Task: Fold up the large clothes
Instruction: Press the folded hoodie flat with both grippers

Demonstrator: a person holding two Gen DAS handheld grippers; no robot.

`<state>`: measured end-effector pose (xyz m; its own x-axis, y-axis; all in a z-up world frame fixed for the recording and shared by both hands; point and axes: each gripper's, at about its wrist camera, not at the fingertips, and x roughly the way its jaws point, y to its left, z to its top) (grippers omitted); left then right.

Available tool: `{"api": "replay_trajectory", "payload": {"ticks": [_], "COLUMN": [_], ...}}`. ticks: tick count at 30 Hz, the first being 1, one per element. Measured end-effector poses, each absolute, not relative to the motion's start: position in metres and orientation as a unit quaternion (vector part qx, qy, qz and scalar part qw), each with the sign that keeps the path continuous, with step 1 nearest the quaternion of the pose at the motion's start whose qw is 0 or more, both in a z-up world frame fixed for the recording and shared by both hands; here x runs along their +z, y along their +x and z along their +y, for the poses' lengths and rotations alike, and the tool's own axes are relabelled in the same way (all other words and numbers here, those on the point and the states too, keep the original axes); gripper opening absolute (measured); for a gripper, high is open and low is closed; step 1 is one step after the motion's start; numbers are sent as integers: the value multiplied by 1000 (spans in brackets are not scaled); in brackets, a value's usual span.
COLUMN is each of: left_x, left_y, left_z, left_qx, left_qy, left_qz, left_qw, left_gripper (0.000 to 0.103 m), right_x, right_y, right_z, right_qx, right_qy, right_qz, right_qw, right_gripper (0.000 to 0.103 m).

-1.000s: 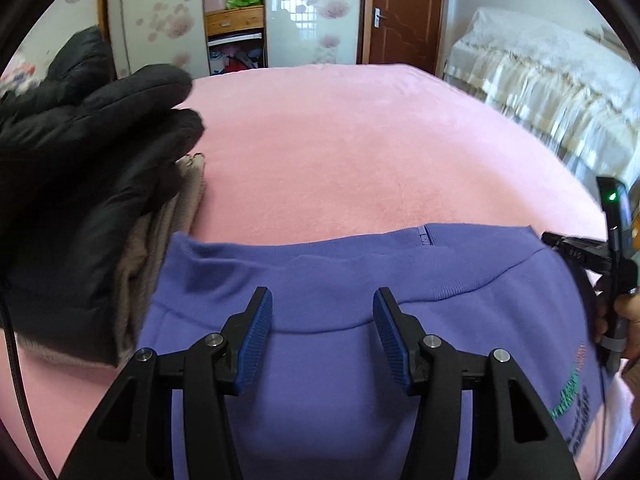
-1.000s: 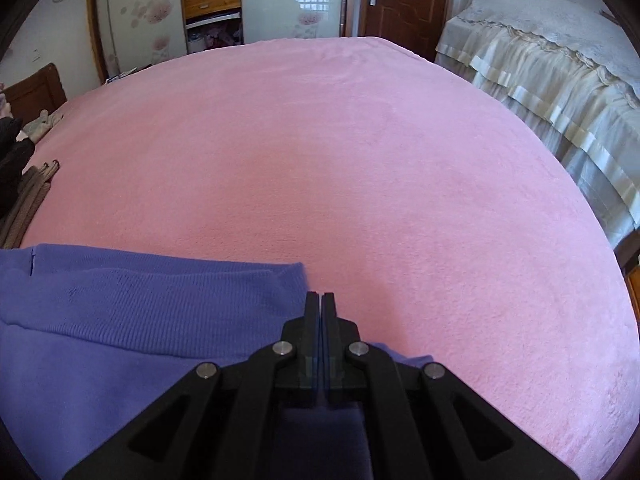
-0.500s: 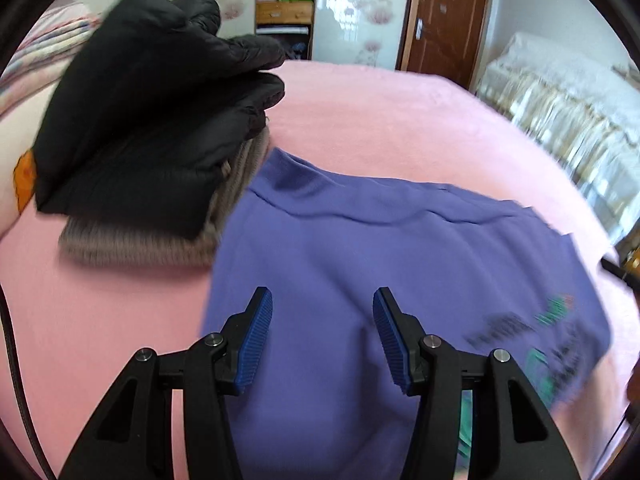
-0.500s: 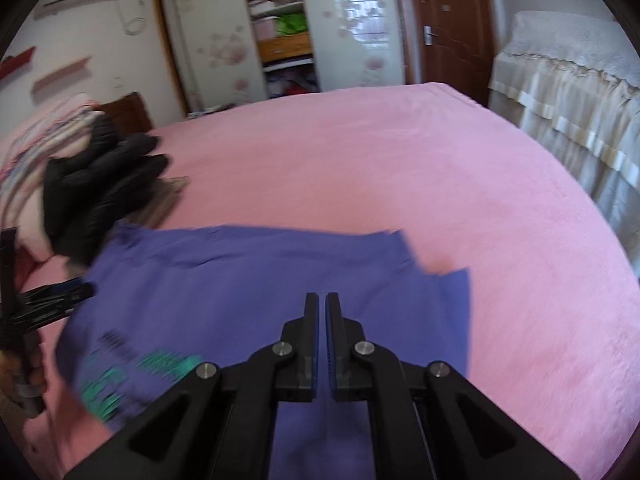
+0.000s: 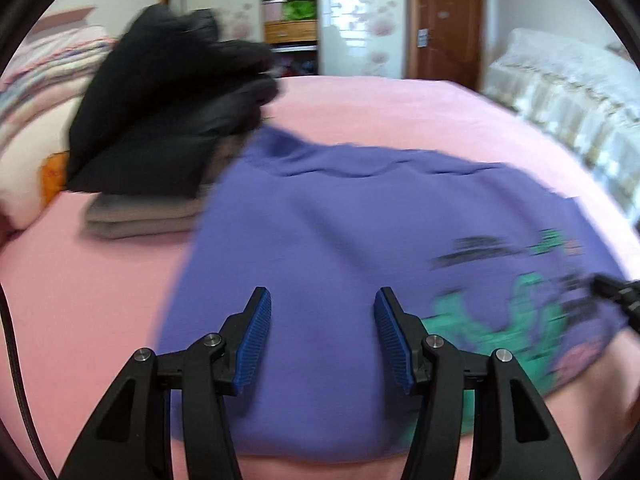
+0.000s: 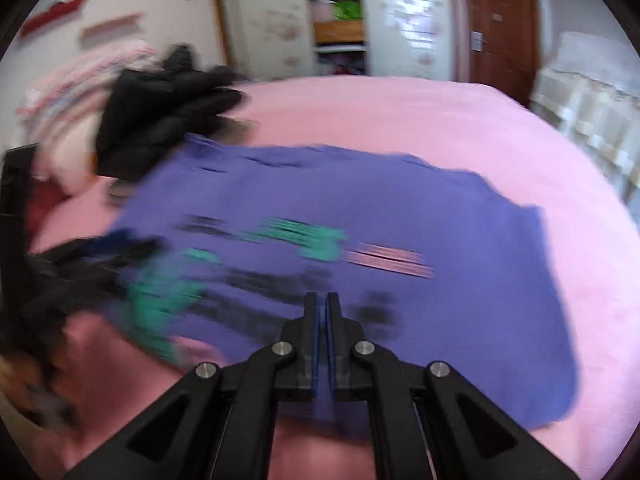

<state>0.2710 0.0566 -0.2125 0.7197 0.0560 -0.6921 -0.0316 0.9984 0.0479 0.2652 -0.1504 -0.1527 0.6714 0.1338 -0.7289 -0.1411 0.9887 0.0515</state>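
The soft, limp purple sweatshirt [image 5: 340, 232] on the bed [image 5: 380, 108] is best being pinched at a hem corner, the left gripper [image 5: 322, 332] being held half open and empty, the right gripper [image 6: 321, 312] being kept closed, with purple cloth seemingly caught low between its jaws.

A bed [image 5: 400, 112] covered in pink plush fabric is carrying everything here. A purple sweatshirt [image 5: 340, 232] is lying spread across it, its blurred green and black print facing up. Just beside the sweatshirt's far left corner, a stack of folded clothes is sitting: grey knitwear [image 5: 136, 220] underneath, a black padded jacket [image 5: 160, 112] on top.
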Motion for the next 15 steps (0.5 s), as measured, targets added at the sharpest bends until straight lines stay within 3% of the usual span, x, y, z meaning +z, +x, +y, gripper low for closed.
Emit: {"api": "replay_trajectory", "payload": {"ticks": [2,4,10,15], "left_x": [-221,-227,-234,-259], "left_y": [270,265,265,279], "left_z": [79,97,90,104], "left_qx": [49,39,52,72], "left_qy": [7,-20,11,-19], "left_qz": [390,401,403,435], "left_qw": [919,915,914,898], "left_gripper": [54,47,46,63], "right_x": [-167,-175,-181,-199], "right_y": [269,269,264,266], "right_z": [-188,-218,-239,-235], "right_qx": [26,-5,-11,-15], "right_qy": [9,24,11,5], "right_qz": [422,429,429,437], "right_qw": [906,903,903,899], "right_gripper": [3,0,0,0]}}
